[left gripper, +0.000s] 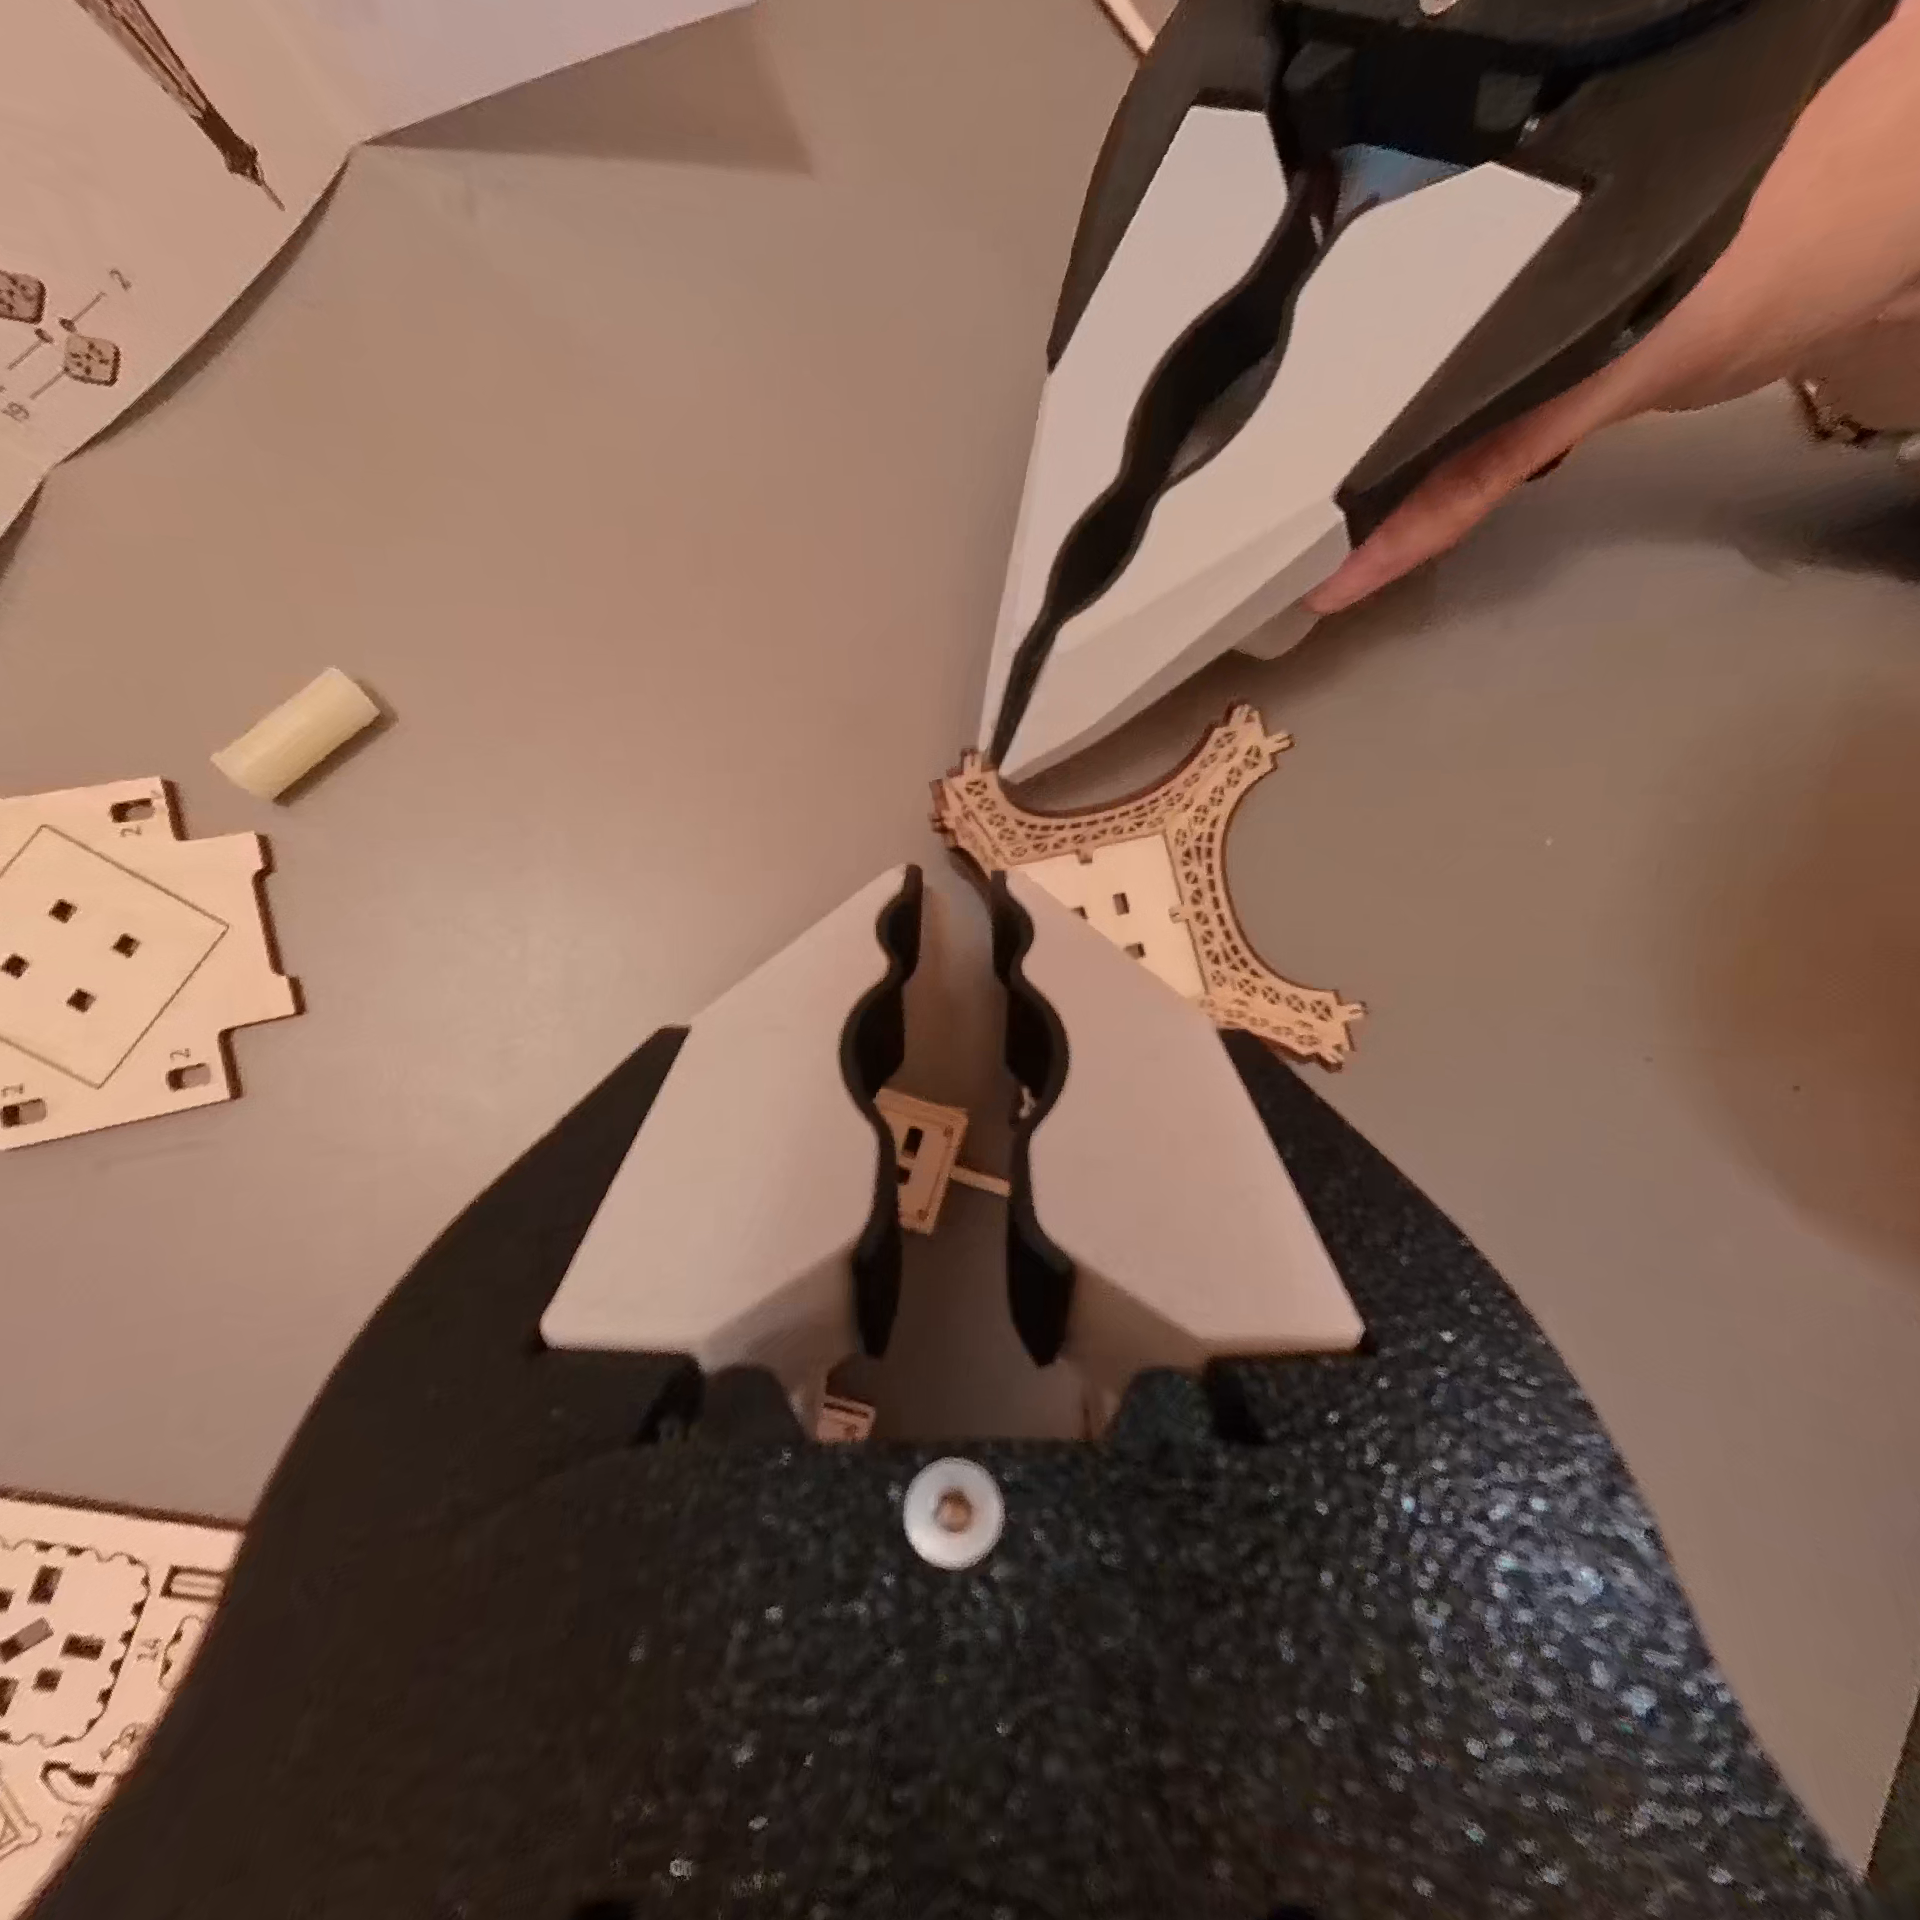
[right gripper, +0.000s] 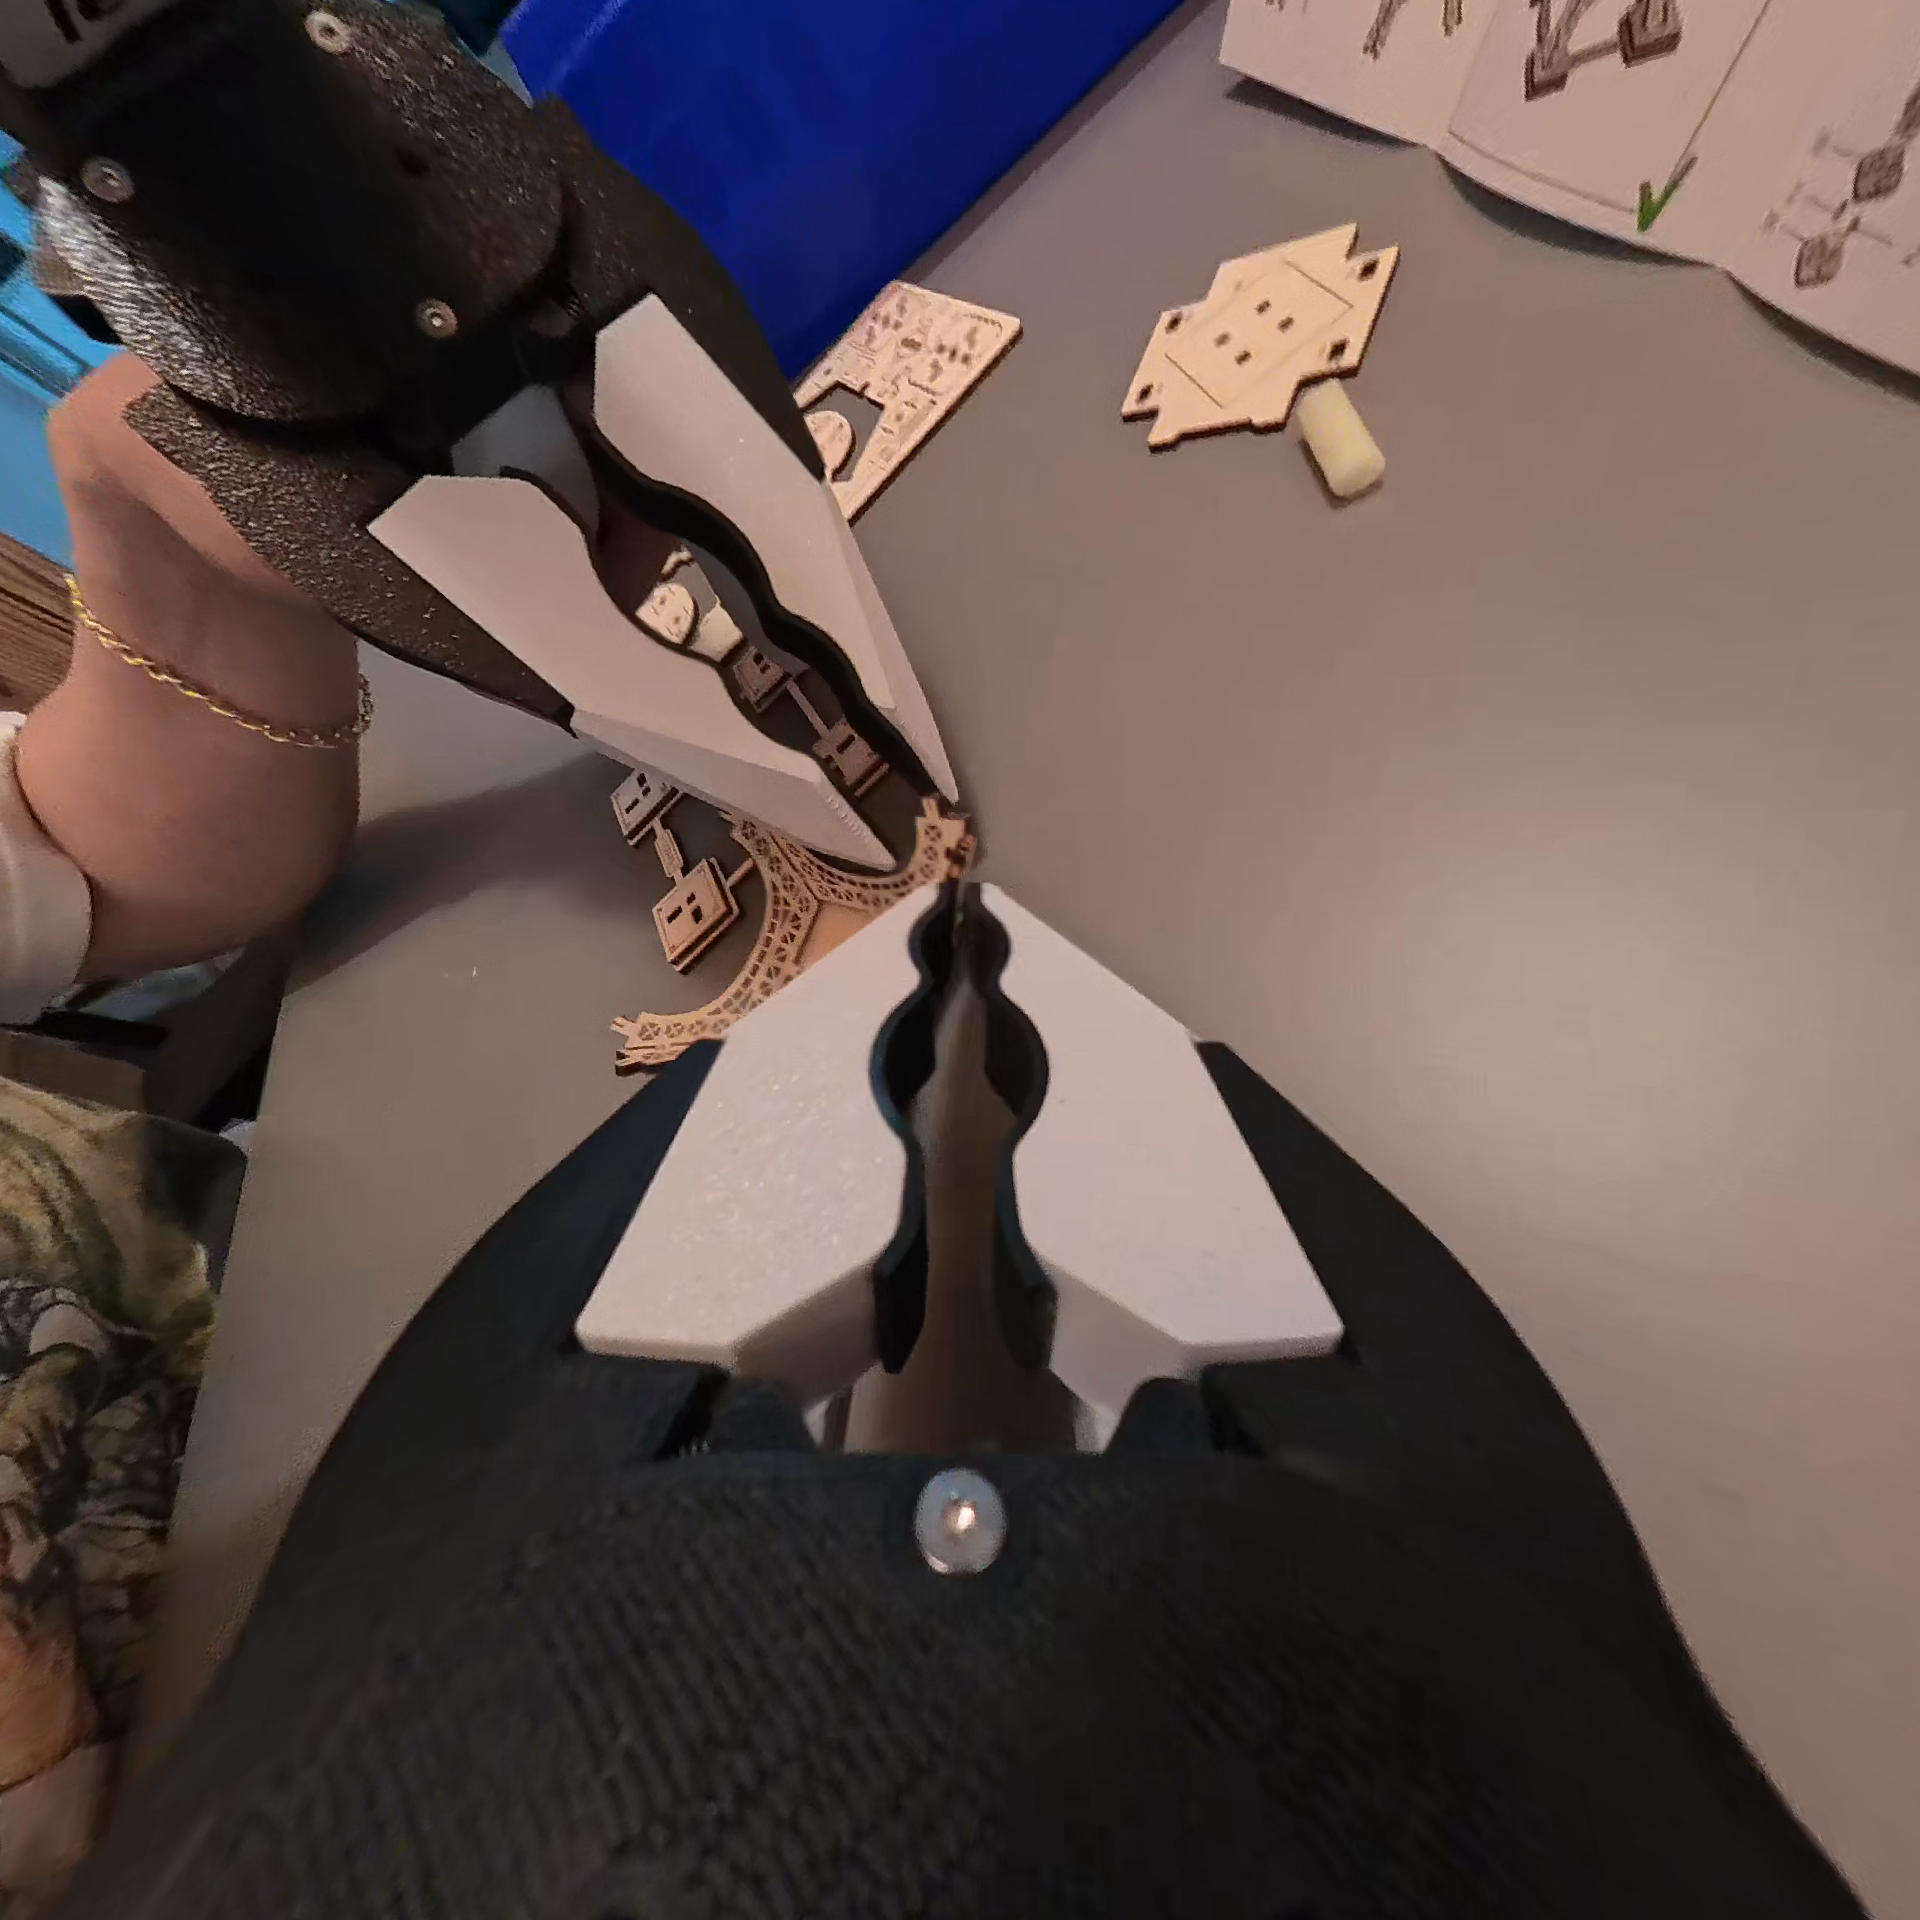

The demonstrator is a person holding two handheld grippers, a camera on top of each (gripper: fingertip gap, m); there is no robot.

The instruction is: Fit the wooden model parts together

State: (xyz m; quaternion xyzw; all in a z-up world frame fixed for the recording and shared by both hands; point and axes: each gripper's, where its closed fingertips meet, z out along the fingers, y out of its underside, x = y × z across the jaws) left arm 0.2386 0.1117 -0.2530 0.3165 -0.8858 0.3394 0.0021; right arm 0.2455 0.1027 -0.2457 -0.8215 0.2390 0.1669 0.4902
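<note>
A lattice wooden arch piece (left gripper: 1210,831) lies flat on the grey table (left gripper: 623,520). My right gripper (left gripper: 995,764) comes in from the upper right and is shut on the arch's near corner. In the right wrist view my right gripper (right gripper: 958,894) pinches that corner of the arch (right gripper: 790,935). My left gripper (left gripper: 956,878) is open, its jaws a little apart just beside the arch. It also shows in the right wrist view (right gripper: 920,831), tilted down over the arch. A string of small square wooden parts (right gripper: 691,914) lies under it and shows between its fingers (left gripper: 920,1153).
A cross-shaped wooden plate with square holes (left gripper: 104,956) (right gripper: 1262,332) and a cream cylinder (left gripper: 301,732) (right gripper: 1340,442) lie to the left. An instruction sheet (left gripper: 94,260) (right gripper: 1662,114), a laser-cut parts sheet (left gripper: 83,1683) (right gripper: 914,364) and a blue box (right gripper: 831,135) border the table. Left and right tips are no more than a few centimetres apart.
</note>
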